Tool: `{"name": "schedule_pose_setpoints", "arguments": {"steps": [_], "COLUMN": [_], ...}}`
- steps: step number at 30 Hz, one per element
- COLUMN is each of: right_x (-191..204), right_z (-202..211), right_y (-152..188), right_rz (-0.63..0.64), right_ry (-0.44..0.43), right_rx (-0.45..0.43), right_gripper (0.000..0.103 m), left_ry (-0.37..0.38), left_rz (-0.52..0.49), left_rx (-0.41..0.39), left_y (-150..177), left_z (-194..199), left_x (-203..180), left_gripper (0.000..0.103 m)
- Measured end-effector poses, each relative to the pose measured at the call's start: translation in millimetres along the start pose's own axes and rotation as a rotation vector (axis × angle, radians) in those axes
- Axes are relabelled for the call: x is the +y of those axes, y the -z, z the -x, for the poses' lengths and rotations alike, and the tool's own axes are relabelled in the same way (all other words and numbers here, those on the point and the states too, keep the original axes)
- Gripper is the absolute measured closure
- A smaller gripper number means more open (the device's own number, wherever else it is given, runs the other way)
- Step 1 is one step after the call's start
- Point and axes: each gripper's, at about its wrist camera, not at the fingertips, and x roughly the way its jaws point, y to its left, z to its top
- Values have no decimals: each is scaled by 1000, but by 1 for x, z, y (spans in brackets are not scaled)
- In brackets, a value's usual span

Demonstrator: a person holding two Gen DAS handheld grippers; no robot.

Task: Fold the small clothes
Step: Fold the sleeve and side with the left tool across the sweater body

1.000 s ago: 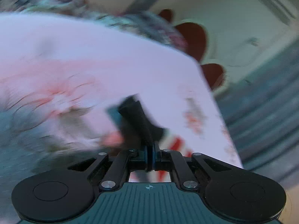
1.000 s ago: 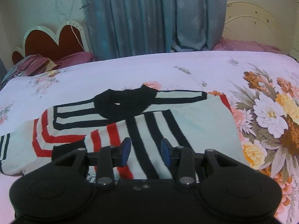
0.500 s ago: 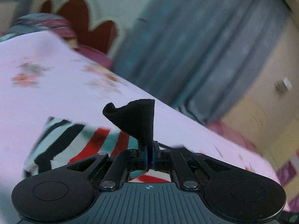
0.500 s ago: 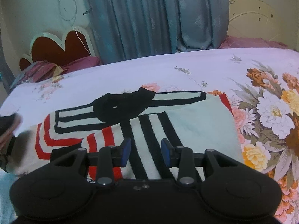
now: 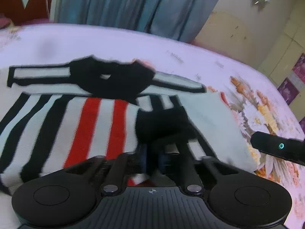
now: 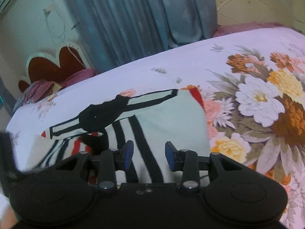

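My left gripper (image 5: 152, 159) is opening a little, its jaws narrow, with the black cuff (image 5: 162, 124) lying just past them on the striped sweater (image 5: 91, 126), so the sleeve is folding inward. My right gripper (image 6: 148, 155) is hanging wide open and empty, tilted, over the sweater near the bed's (image 6: 190, 61) middle.

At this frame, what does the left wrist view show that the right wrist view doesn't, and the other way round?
Only the left wrist view: the black cuff lying just ahead of the left gripper, and the right gripper's body at its edge. Only the right wrist view: the right gripper open over the sweater, and the heart-shaped headboard in full. Both: the striped sweater with its black collar, the floral bedsheet and blue curtains.
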Motion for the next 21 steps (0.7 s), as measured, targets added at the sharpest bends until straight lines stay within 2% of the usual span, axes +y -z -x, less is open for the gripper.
{"name": "schedule_pose_setpoints", "arguments": {"steps": [1, 2, 5, 7, 8, 10, 12, 15, 17, 18, 20, 21], "right_x": [-3, -4, -1, 3, 6, 12, 15, 16, 18, 20, 26, 29], "right_z": [2, 3, -1, -8, -13, -25, -36, -57, -70, -75, -81, -83], "right_y": [0, 0, 0, 0, 1, 2, 2, 3, 5, 6, 7, 7], "right_rz": [-11, -16, -26, -46, -53, -66, -68, -66, -47, -36, -1, 23], "right_ry": [-8, -16, -69, -111, -130, -145, -134, -110, -94, -89, -80, -69], "right_rx": [-3, -7, 6, 26, 35, 56, 60, 93, 115, 128, 132, 135], "right_gripper": [62, 58, 56, 57, 57, 57, 57, 57, 57, 59, 64, 74], "left_ry": [37, 54, -14, -57, -92, -196, -278, -327, -333, -342, -365, -369], "left_rz": [10, 18, -53, -54, -57, -62, -39, 35, 62, 62, 84, 93], "left_rx": [-1, -12, -101, -145, -154, -162, -140, -85, -71, -66, -84, -94], "left_y": [6, 6, 9, 14, 15, 27, 43, 58, 62, 64, 61, 58], "left_z": [5, 13, 55, 91, 96, 124, 145, 155, 151, 146, 140, 139], "left_x": [1, 0, 2, 26, 37, 69, 105, 145, 158, 162, 169, 171], "left_gripper": [41, 36, 36, 36, 36, 36, 36, 37, 47, 54, 61, 64]}}
